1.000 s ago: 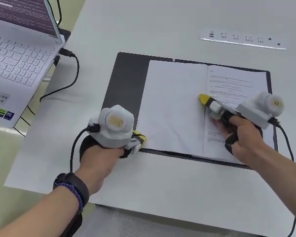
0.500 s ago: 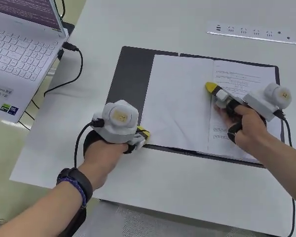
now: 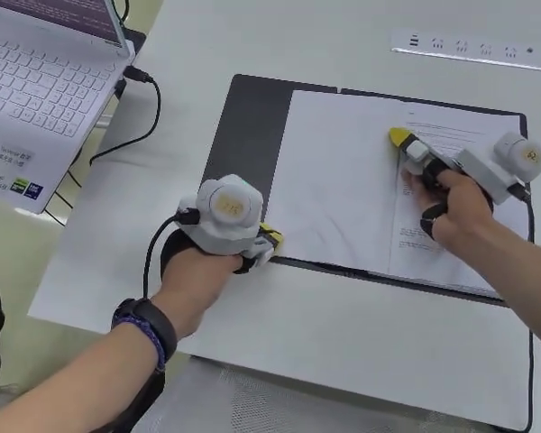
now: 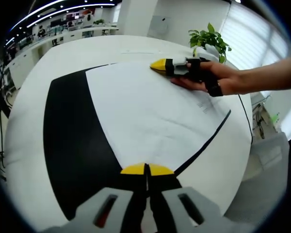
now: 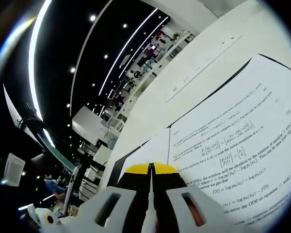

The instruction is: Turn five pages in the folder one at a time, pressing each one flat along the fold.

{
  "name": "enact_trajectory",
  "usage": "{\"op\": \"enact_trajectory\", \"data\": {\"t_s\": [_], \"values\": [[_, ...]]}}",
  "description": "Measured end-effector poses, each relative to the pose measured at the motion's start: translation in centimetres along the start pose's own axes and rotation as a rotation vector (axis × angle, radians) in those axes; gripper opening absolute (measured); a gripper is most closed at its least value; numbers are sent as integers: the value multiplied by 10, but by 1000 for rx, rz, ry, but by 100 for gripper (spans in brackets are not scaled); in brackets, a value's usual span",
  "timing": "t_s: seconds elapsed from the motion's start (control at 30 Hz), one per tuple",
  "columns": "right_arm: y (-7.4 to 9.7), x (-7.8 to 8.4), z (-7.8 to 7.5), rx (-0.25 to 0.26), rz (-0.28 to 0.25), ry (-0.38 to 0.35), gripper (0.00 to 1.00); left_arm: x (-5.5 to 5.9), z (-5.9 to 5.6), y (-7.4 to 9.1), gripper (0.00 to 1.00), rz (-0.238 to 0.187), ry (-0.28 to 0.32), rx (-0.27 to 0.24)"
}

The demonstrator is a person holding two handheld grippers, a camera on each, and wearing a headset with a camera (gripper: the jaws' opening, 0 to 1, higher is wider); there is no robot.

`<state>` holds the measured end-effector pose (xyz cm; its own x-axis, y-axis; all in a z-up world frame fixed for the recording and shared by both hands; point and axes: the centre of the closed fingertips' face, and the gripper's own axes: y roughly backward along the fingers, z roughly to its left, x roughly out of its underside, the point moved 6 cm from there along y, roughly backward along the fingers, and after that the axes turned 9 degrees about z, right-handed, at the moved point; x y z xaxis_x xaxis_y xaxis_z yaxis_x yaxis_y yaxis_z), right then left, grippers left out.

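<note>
**Q:** The fingers (image 4: 134, 169) of the left gripper (image 4: 146, 169): how do they stand, and why there?

**A:** They are closed tip to tip, with no gap and nothing visibly between them. They rest at the near edge of the folder (image 3: 243, 135), by the lower corner of the blank turned page (image 3: 334, 180). This placement probably steadies the folder while the other tool works.

**Q:** And the right gripper (image 3: 398, 137)?

**A:** Its jaws likewise meet, yellow tips together in its own view. The closed tip lies on the fold (image 3: 392, 233) near its far end, between the blank page and the printed page (image 3: 460, 144). A closed tip makes one blunt point, suited to pressing rather than pinching.

**Q:** Where is the folder?

**A:** It lies open and flat on the white table (image 3: 279, 343), with its dark cover exposed to the left of the blank sheet. The laptop (image 3: 36, 81) and power strip (image 3: 473, 50) lie well apart from it.

**Q:** Which step is this?

**A:** It is most likely the pressing of one turned page along the fold. The number of pages already turned cannot be read here. A further turn would need the jaws parted to lift the printed page's edge.
</note>
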<state>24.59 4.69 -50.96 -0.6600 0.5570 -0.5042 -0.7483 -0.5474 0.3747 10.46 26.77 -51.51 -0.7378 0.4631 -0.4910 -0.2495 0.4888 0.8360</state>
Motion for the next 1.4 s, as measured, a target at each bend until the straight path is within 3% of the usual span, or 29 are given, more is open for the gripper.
{"op": "enact_trajectory", "data": {"t_s": [0.4,0.77,0.97,1.13,1.4], "values": [[-23,-23,-6,40,-18,4,0,0,1,0,0,-2,22,4],[-34,-38,-14,56,-70,-59,0,1,1,0,0,-3,42,15],[-33,-35,-16,45,-59,-34,0,2,2,-1,0,-1,39,19],[-24,-23,-10,10,-2,-2,0,2,2,0,0,-3,40,21],[-9,-6,-6,-17,24,16,0,3,3,-1,0,-10,43,22]]}}
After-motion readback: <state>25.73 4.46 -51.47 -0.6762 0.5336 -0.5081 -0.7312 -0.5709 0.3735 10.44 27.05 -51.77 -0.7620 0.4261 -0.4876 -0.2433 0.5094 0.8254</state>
